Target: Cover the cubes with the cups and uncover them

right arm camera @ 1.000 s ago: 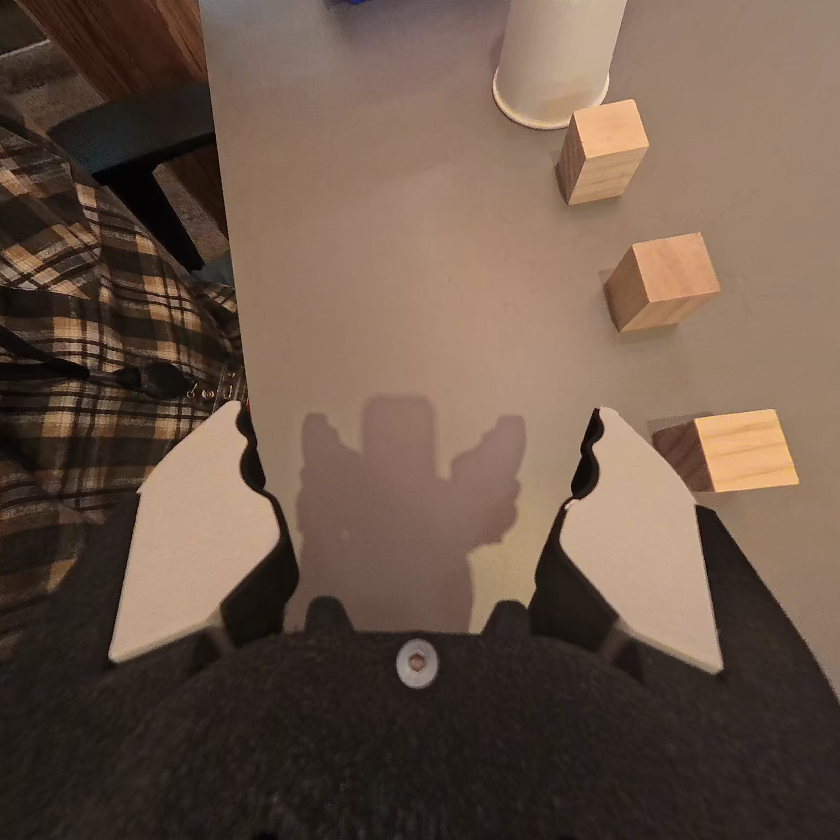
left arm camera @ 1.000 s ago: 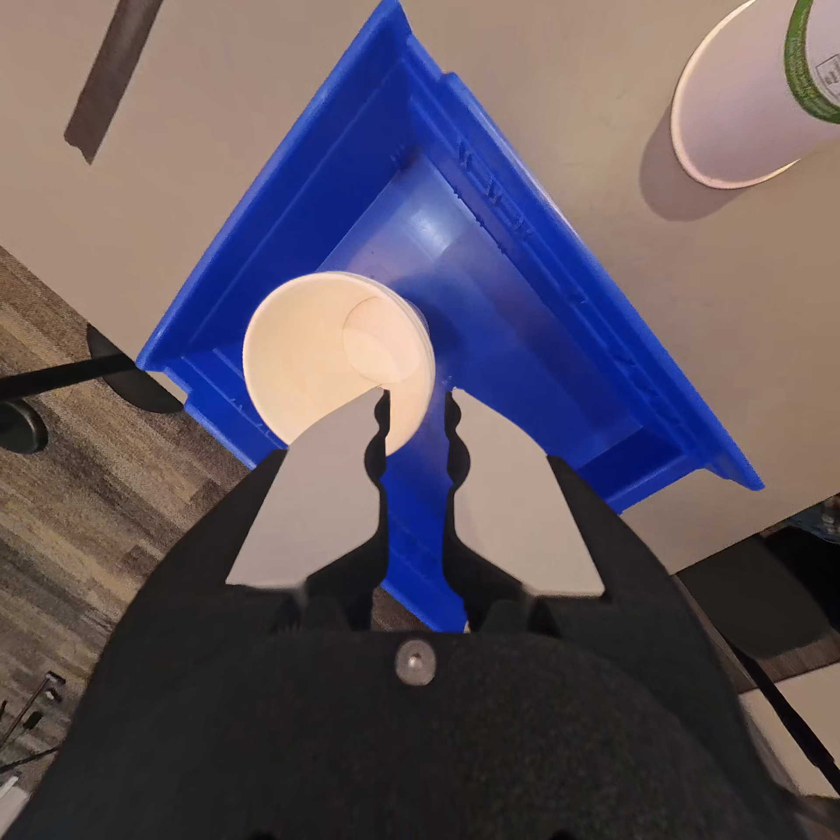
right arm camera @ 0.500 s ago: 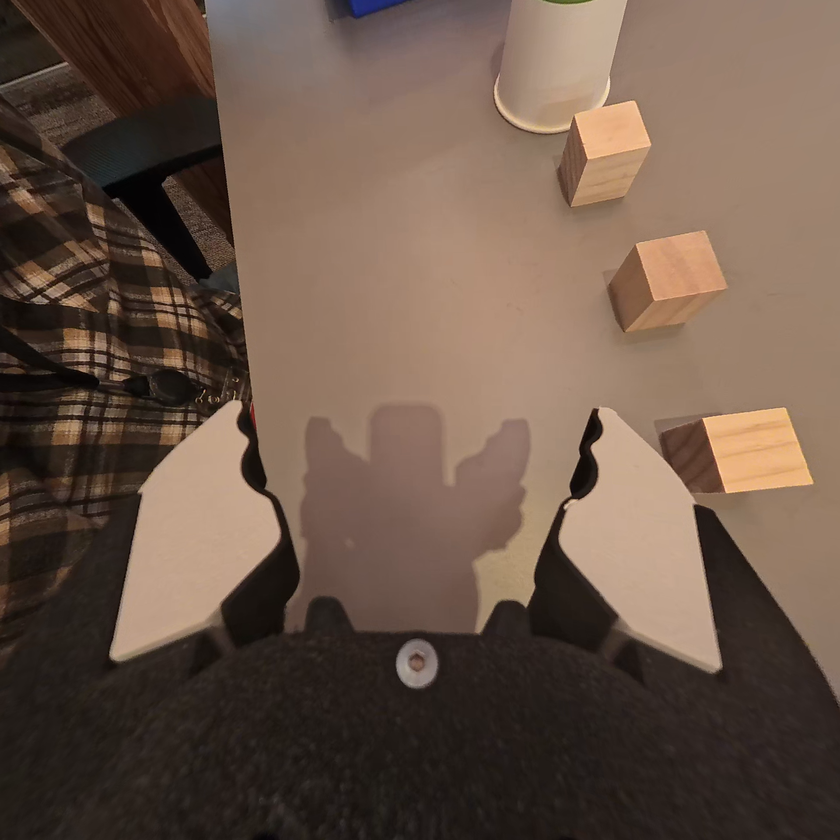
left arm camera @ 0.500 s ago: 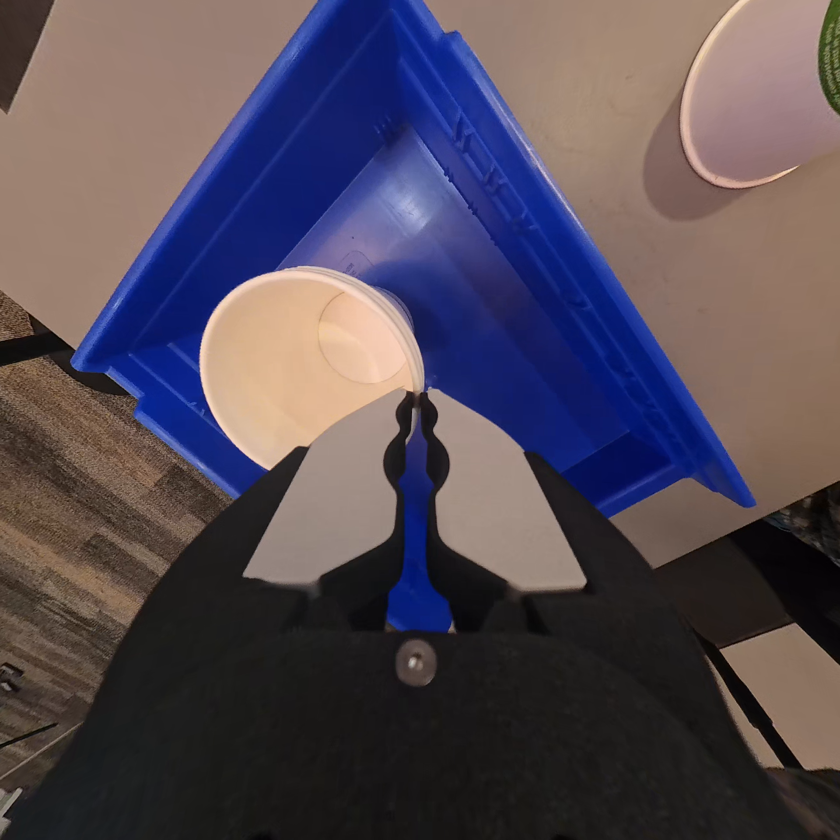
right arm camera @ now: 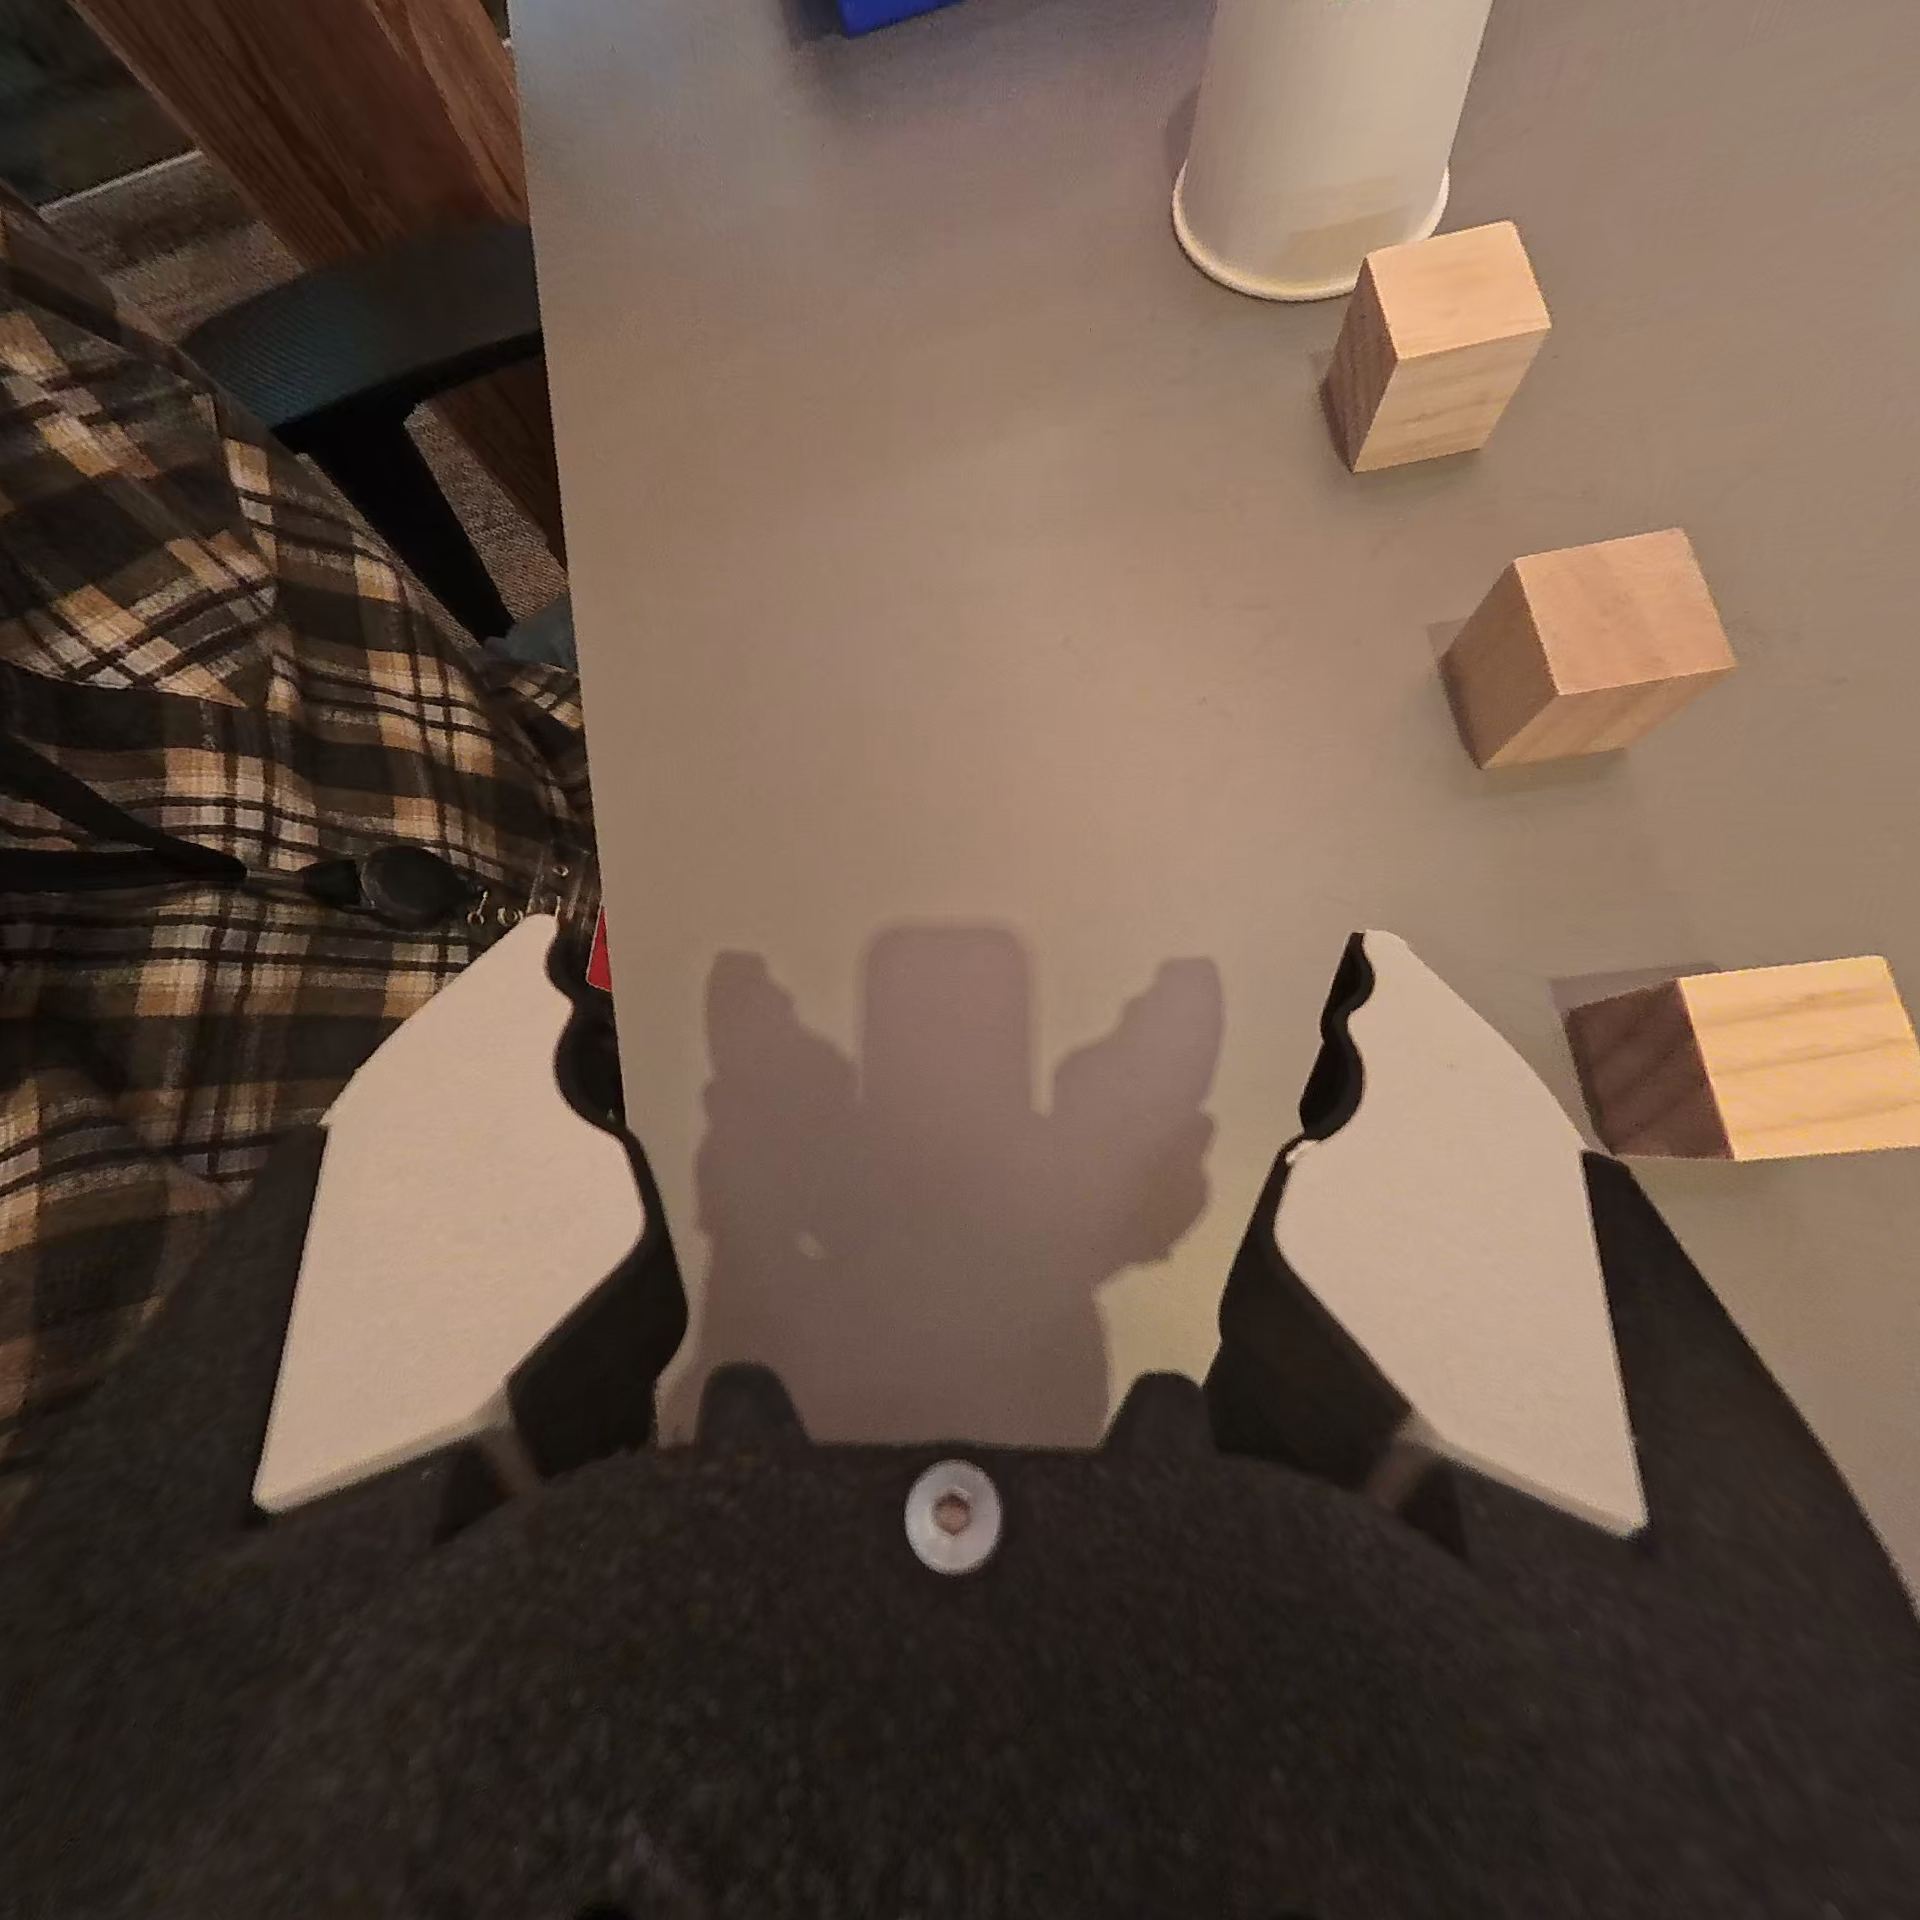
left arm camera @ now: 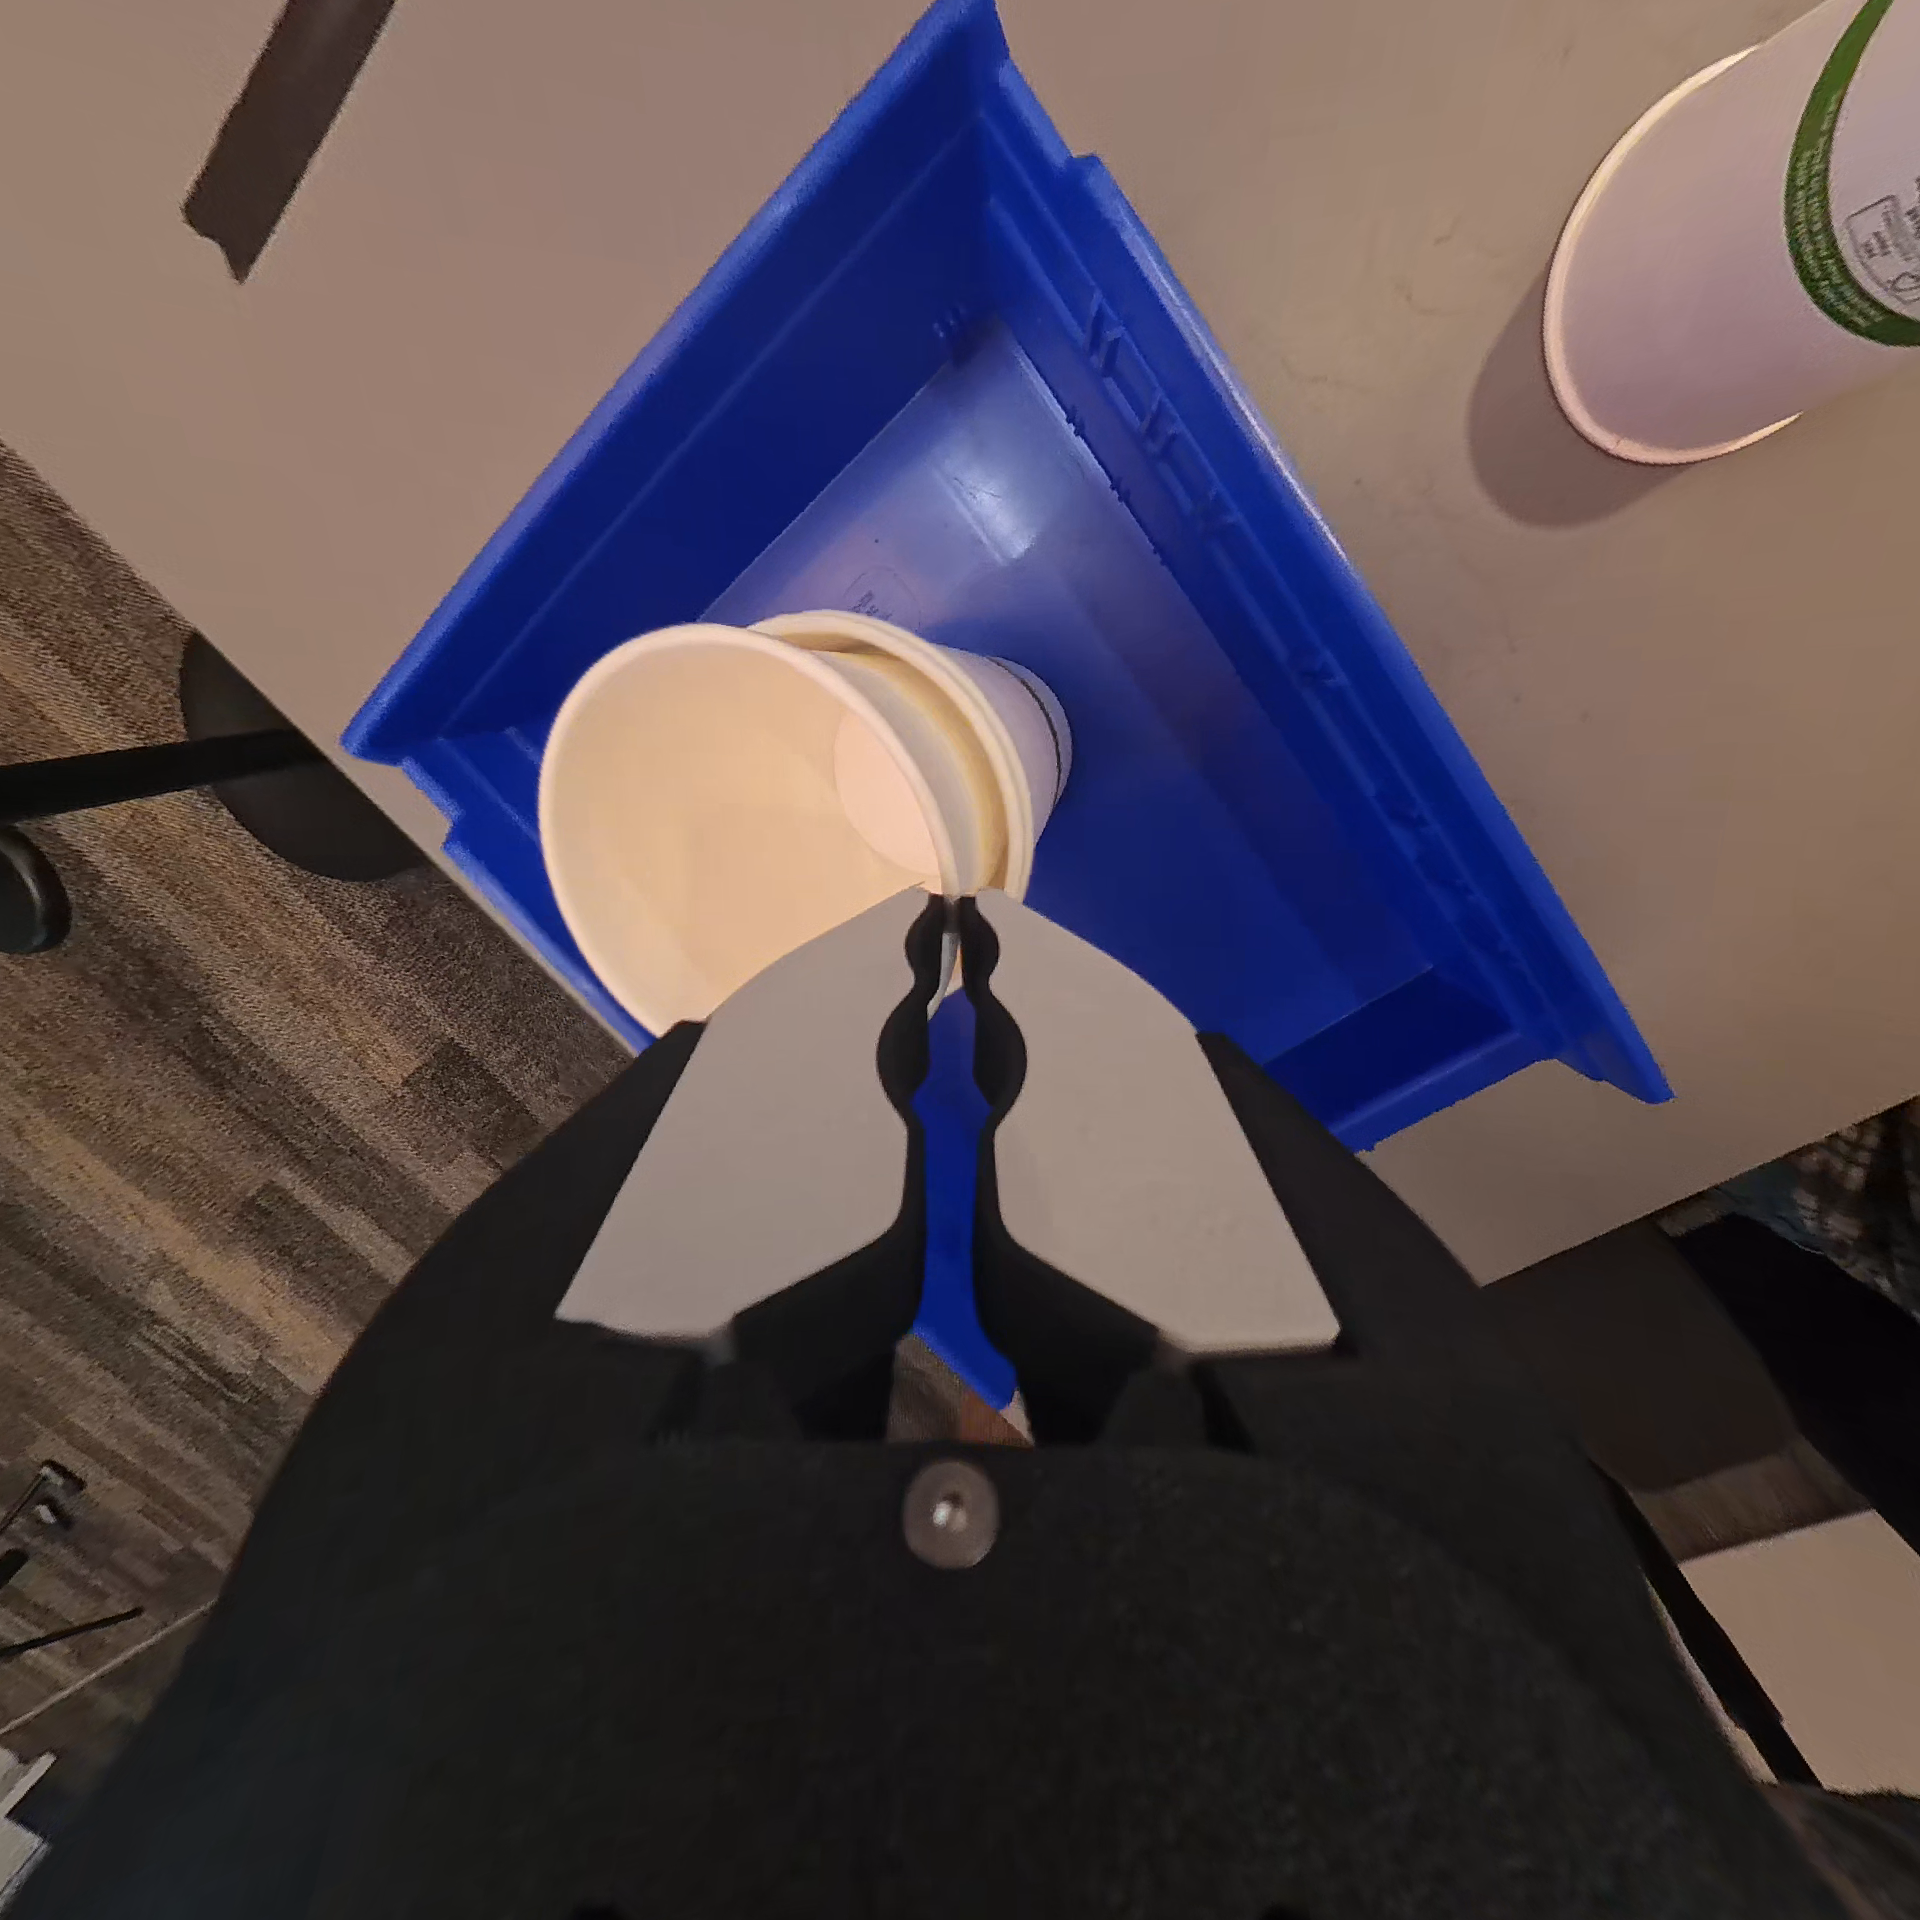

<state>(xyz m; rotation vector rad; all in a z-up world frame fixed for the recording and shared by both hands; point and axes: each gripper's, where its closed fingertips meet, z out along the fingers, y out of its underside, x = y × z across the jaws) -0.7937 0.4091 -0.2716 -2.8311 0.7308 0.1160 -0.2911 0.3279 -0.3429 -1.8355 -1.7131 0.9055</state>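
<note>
In the left wrist view my left gripper (left arm camera: 954, 912) is shut on the rim of a white paper cup (left arm camera: 727, 821). The cup is lifted partly out of a stack of cups (left arm camera: 997, 748) in a blue bin (left arm camera: 1143, 582). An upside-down white cup with a green band (left arm camera: 1725, 239) stands on the table at the upper right; it also shows in the right wrist view (right arm camera: 1320, 145). In the right wrist view my right gripper (right arm camera: 951, 1039) is open and empty above the table. Three wooden cubes stand in a row on its right: far (right arm camera: 1439, 348), middle (right arm camera: 1584, 649), near (right arm camera: 1756, 1060).
The grey table's (right arm camera: 935, 582) left edge runs past a person in a plaid shirt (right arm camera: 239, 727) and a black chair arm (right arm camera: 374, 343). A corner of the blue bin (right arm camera: 883, 12) shows at the top. A dark strip (left arm camera: 275, 135) lies on the table beyond the bin.
My left gripper closed on the top cup's rim and has pulled it up and off the stack. My right gripper drifted slightly and stays open.
</note>
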